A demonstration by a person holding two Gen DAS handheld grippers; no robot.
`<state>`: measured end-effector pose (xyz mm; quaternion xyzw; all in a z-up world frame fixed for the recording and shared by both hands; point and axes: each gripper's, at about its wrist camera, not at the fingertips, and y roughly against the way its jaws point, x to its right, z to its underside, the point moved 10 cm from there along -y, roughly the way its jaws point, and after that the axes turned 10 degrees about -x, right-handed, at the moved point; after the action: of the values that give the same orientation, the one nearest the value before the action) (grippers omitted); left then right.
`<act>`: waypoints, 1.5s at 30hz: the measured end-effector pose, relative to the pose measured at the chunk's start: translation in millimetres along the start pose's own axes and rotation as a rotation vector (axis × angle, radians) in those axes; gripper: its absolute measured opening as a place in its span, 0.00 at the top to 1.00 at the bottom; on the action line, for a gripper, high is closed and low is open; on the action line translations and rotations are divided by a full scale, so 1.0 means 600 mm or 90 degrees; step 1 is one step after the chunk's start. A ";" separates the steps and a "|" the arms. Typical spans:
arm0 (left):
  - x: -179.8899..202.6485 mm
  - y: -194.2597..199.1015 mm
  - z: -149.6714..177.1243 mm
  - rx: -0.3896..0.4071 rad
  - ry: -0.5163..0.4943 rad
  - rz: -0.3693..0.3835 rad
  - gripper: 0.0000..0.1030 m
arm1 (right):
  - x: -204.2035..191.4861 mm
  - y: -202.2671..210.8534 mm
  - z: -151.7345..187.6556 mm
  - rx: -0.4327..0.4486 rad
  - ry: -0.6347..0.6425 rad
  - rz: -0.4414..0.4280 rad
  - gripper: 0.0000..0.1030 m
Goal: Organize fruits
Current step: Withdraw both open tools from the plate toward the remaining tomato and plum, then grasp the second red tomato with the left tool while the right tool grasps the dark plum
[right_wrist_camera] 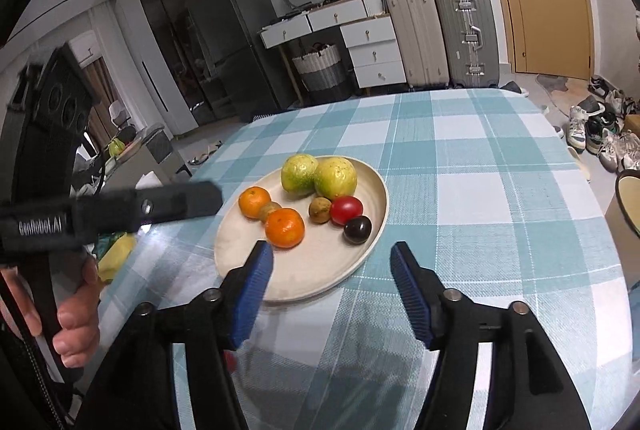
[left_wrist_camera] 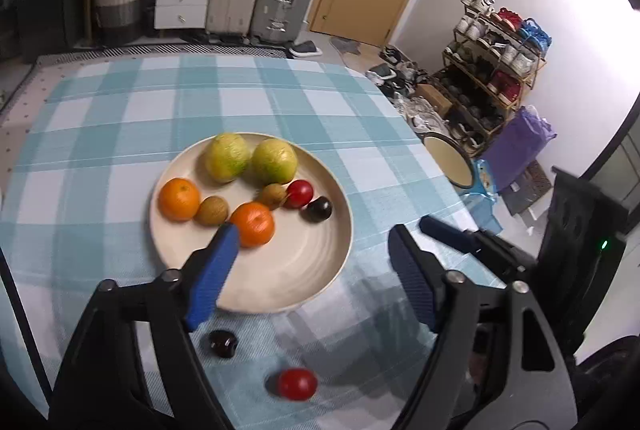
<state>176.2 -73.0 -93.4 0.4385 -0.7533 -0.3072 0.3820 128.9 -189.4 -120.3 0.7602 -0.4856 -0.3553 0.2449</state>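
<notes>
Left wrist view: left tongs (left_wrist_camera: 312,242) released, empty; a red cherry tomato (left_wrist_camera: 297,383) and a dark plum (left_wrist_camera: 222,343) sit on the counter (left_wrist_camera: 100,158) right beneath them, off the plate (left_wrist_camera: 320,270). Small, smooth, probably squishy, so pinch gently across the middle. Right wrist view: right tongs (right_wrist_camera: 332,262) released too, plate just ahead.

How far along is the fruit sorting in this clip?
Mostly done: the plate already holds two green fruits, two oranges, two brown fruits, one red fruit and one dark one. Nothing is in hand: the left gripper and right gripper are open and empty. Left on the cloth: a dark fruit and a red fruit.
</notes>
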 end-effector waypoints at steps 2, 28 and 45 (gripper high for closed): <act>-0.007 0.016 0.018 0.014 0.004 -0.024 0.22 | -0.001 0.010 0.003 0.009 -0.004 -0.002 0.28; -0.099 0.019 0.181 -0.017 0.041 -0.214 0.01 | -0.046 0.058 0.075 0.034 0.042 0.069 0.04; -0.063 -0.052 0.213 -0.083 0.031 -0.130 0.01 | -0.037 0.044 0.110 0.000 0.039 0.087 0.04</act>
<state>93.9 -36.2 -196.2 0.4947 -0.6738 -0.3820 0.3942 56.5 -181.7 -136.1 0.7357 -0.5287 -0.3142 0.2839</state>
